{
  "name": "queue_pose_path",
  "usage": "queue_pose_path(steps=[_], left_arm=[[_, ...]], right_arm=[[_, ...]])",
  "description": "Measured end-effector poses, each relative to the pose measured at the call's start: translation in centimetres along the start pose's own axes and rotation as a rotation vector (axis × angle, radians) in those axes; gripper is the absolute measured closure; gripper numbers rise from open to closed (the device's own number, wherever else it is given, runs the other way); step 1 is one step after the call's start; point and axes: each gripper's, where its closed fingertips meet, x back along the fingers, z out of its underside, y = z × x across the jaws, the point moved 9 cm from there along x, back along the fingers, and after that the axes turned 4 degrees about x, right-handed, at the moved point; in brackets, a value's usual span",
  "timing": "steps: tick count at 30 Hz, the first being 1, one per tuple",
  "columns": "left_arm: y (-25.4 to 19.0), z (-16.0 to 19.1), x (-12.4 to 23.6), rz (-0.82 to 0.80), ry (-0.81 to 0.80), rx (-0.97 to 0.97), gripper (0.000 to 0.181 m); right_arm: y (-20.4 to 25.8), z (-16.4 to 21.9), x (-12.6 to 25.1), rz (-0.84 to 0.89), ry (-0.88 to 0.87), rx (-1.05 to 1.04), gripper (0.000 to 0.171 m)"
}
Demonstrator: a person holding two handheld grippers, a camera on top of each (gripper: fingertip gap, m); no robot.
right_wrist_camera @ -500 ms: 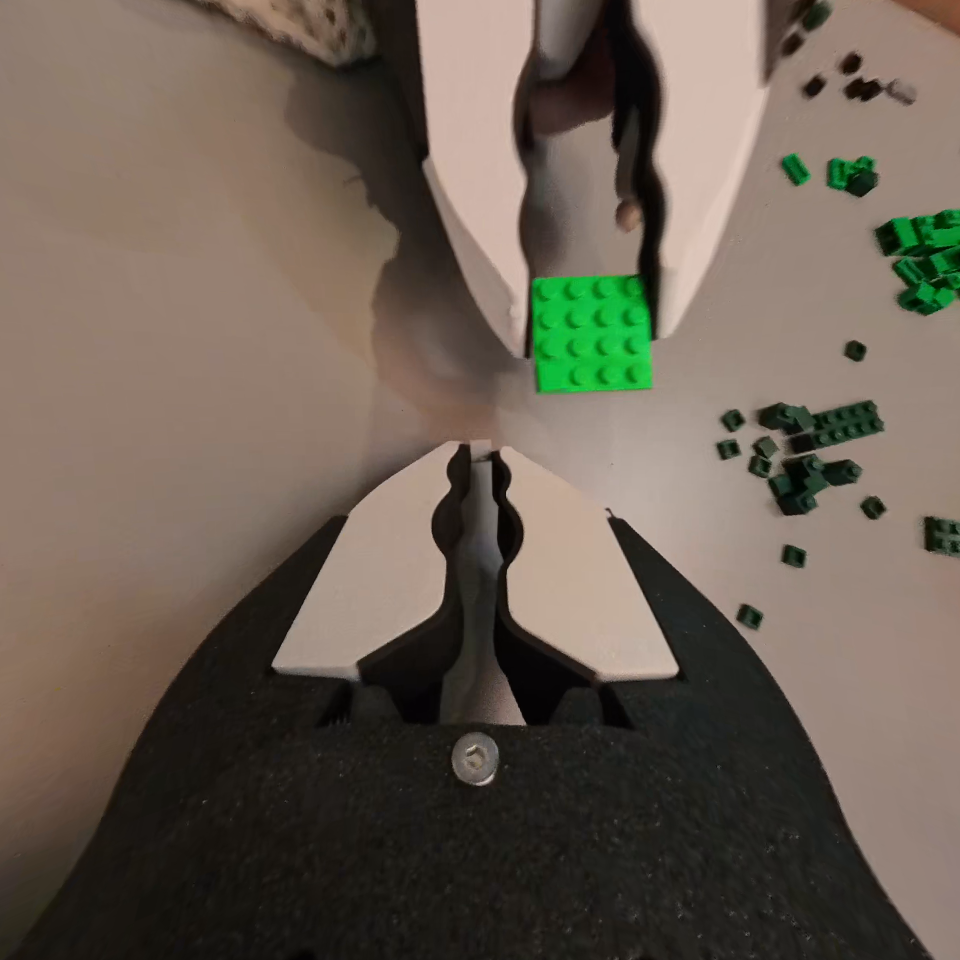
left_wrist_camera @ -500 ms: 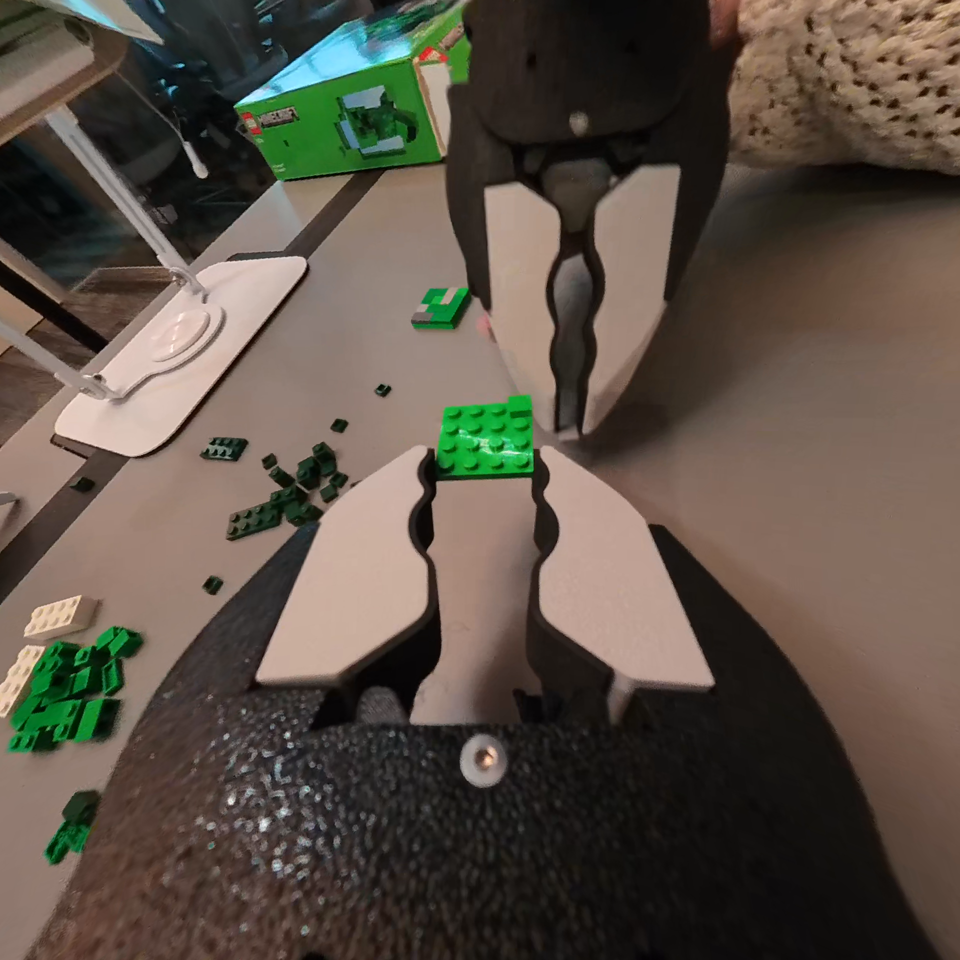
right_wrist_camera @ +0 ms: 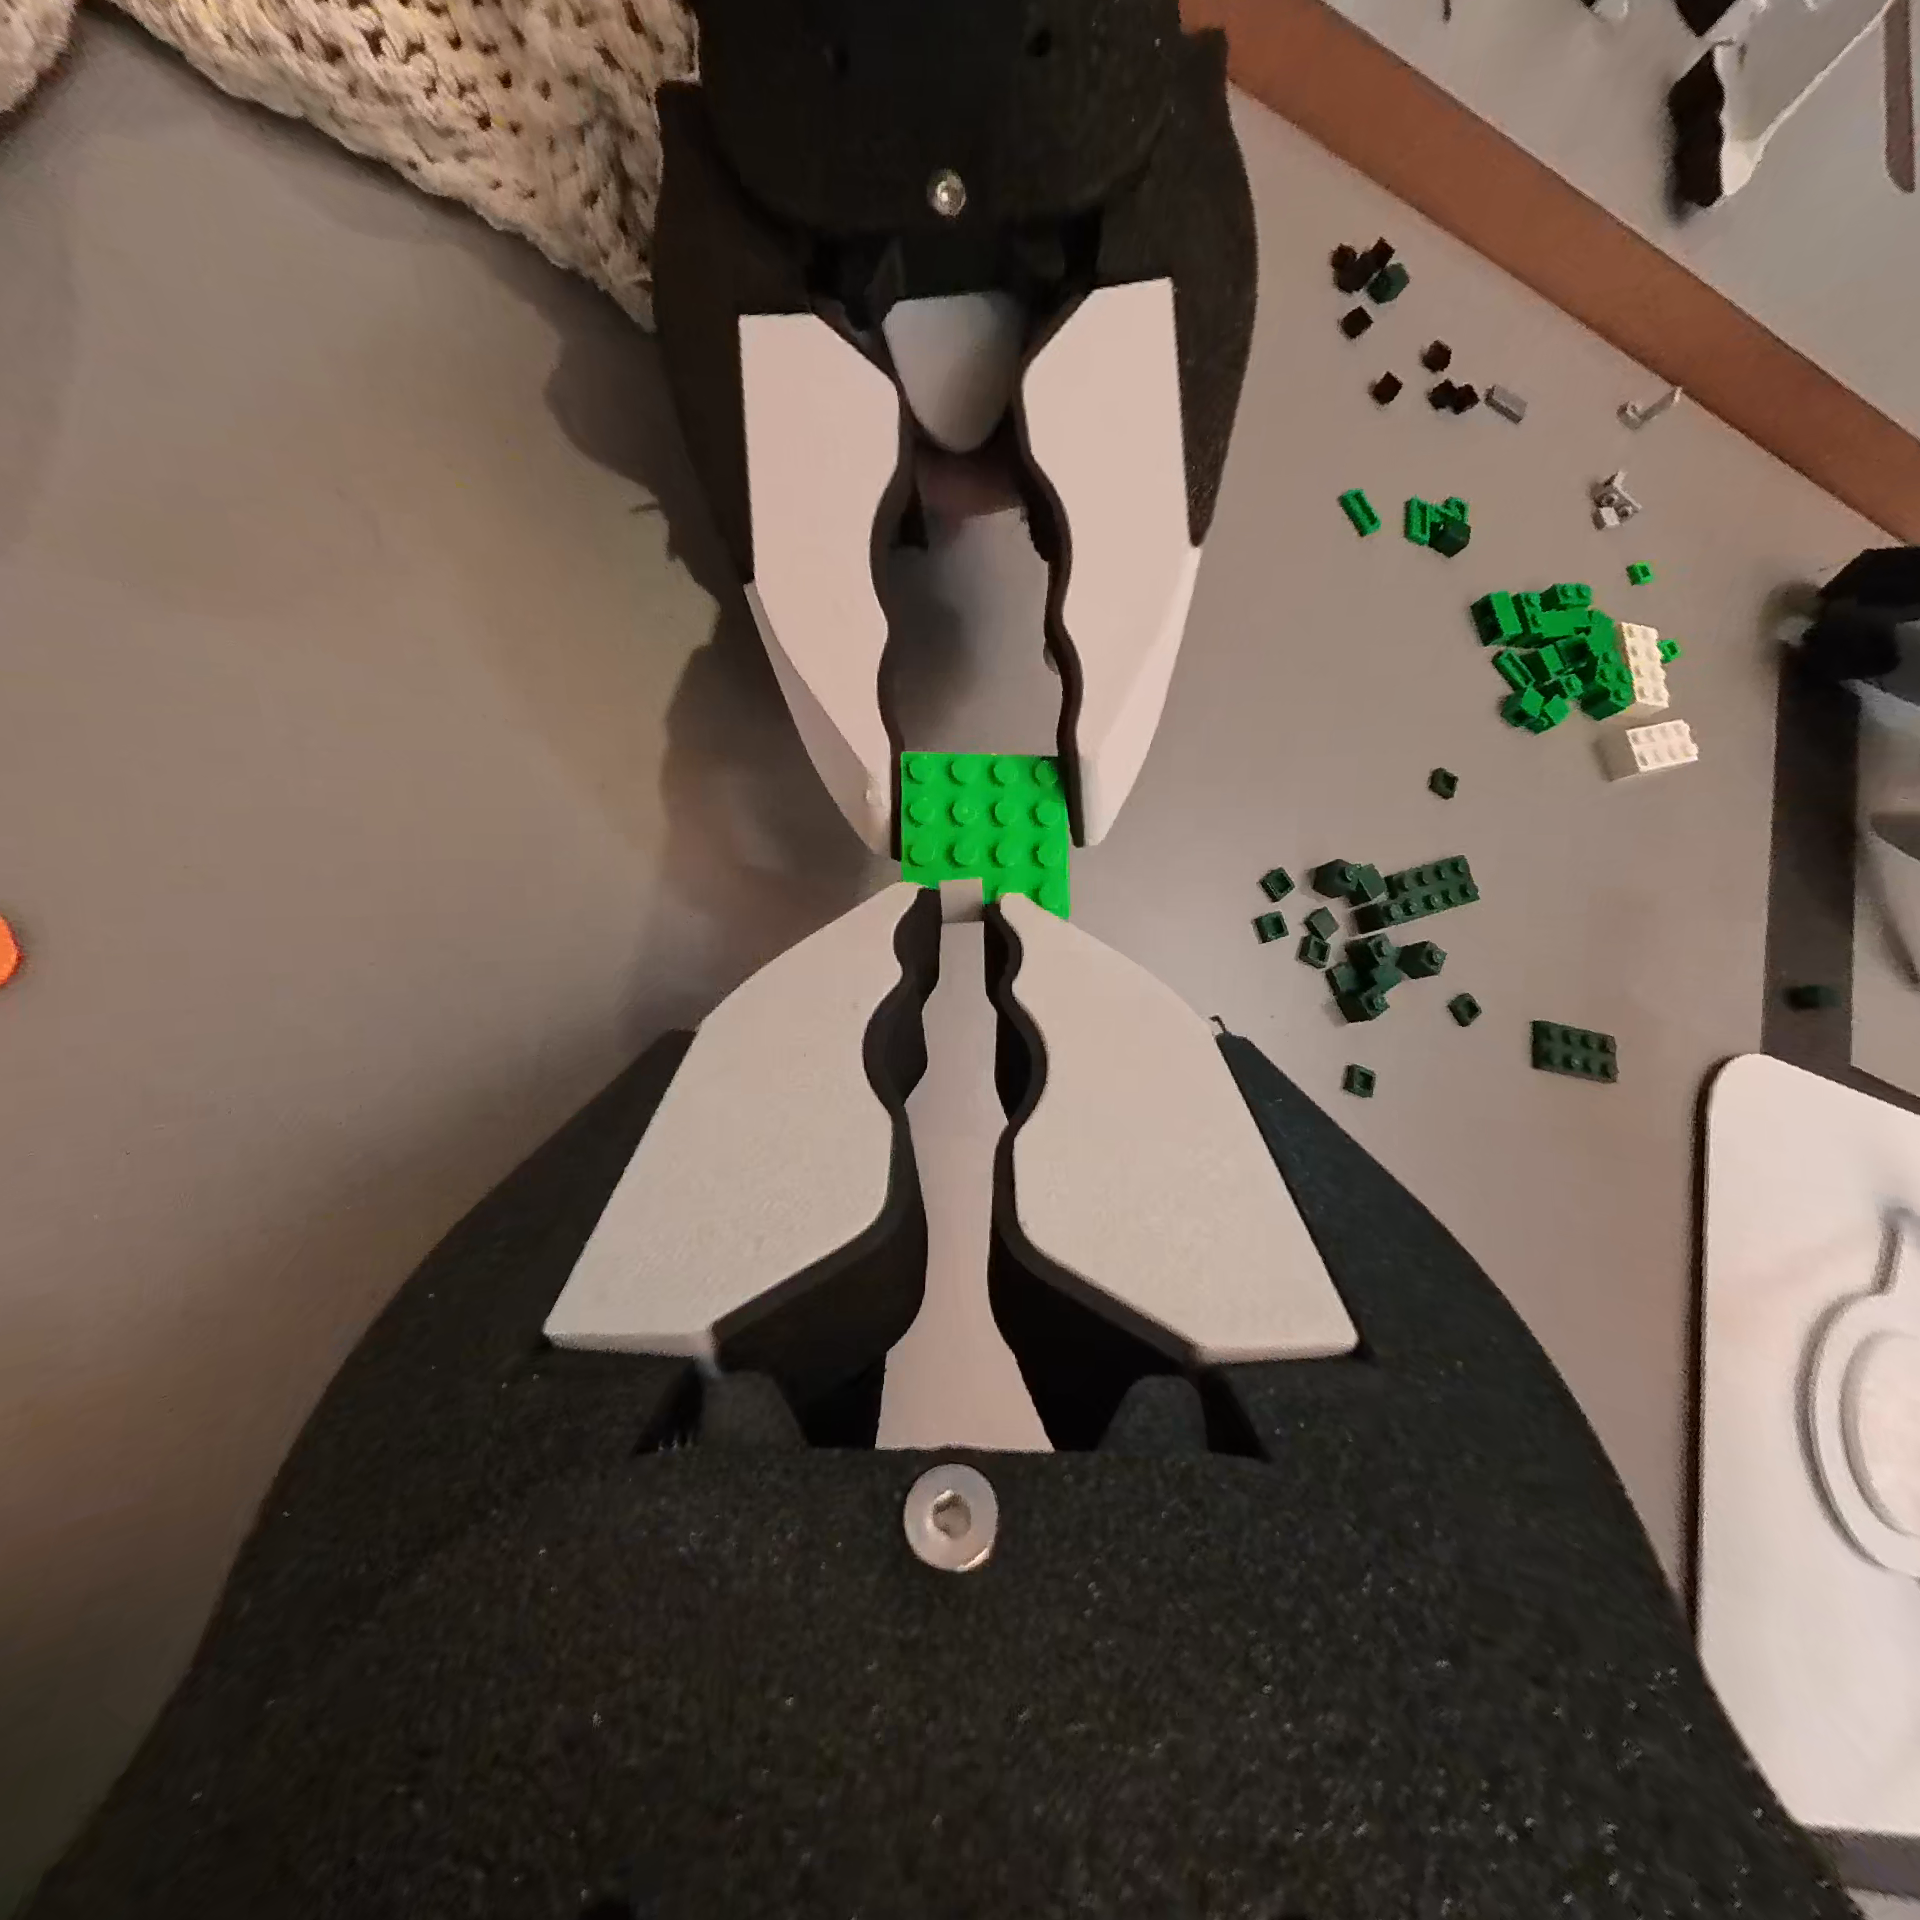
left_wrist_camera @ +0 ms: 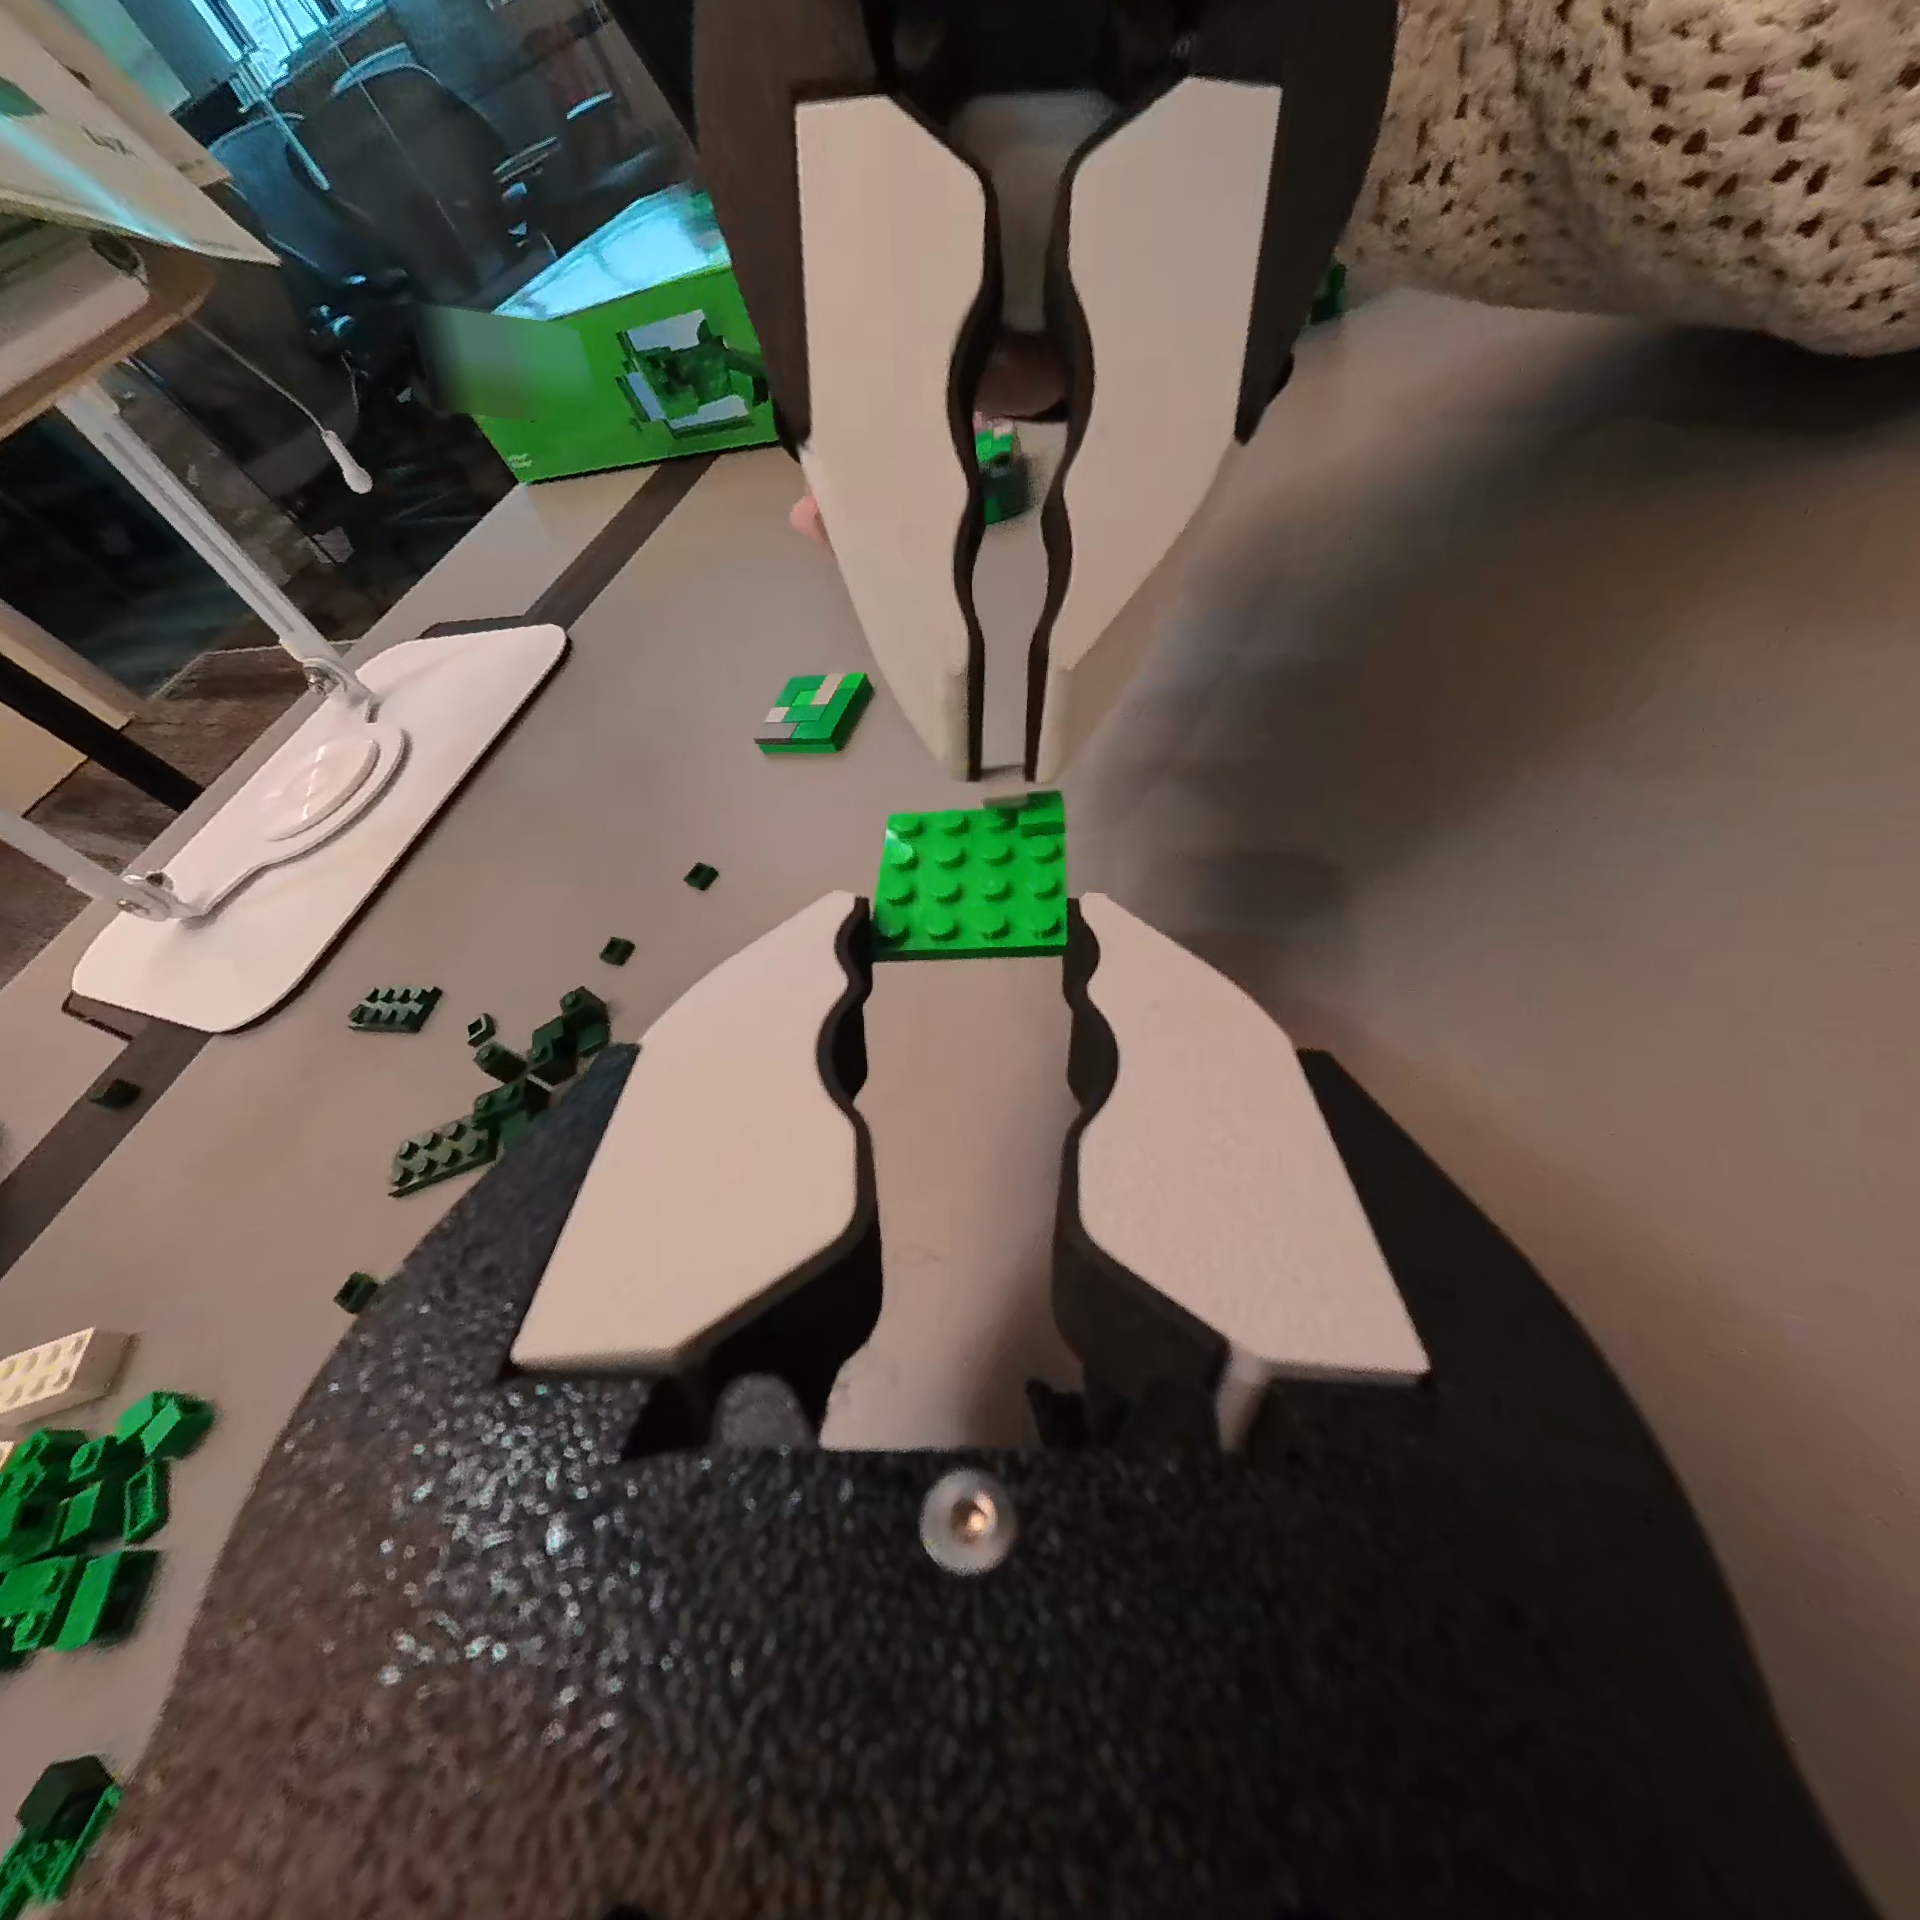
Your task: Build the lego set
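My left claw point(left_wrist_camera: 971, 914) grips the green plate point(left_wrist_camera: 977, 883); my right claw point(right_wrist_camera: 961, 914) pinches a small grey tile point(right_wrist_camera: 961, 896) at the plate's twelve o'clock edge.

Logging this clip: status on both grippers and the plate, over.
Left gripper shut on bright green plate, held flat. Right gripper nearly shut, pinching small grey piece over plate's edge. Nothing in the way.

An office, by the look of it: beyond the grey desk point(left_wrist_camera: 1455, 727) stand dark swivel chairs point(left_wrist_camera: 416, 208) behind a glass partition point(left_wrist_camera: 156, 520). A white desk-lamp base point(left_wrist_camera: 312, 821) sits near the desk's edge, with a green set box point(left_wrist_camera: 644, 384) behind it.
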Motion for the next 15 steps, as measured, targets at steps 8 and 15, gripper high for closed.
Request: queue_pose_path(steps=[8,15], left_arm=[[-0.21,-0.07,-0.05,0.012,-0.004,-0.011,0.145],[-0.24,-0.12,-0.04,0.011,-0.009,-0.017,0.145]], right_arm=[[0.11,-0.15,-0.35,0.005,0.014,0.0,0.163],[0.15,-0.13,-0.27,0.0,0.013,-0.009,0.163]])
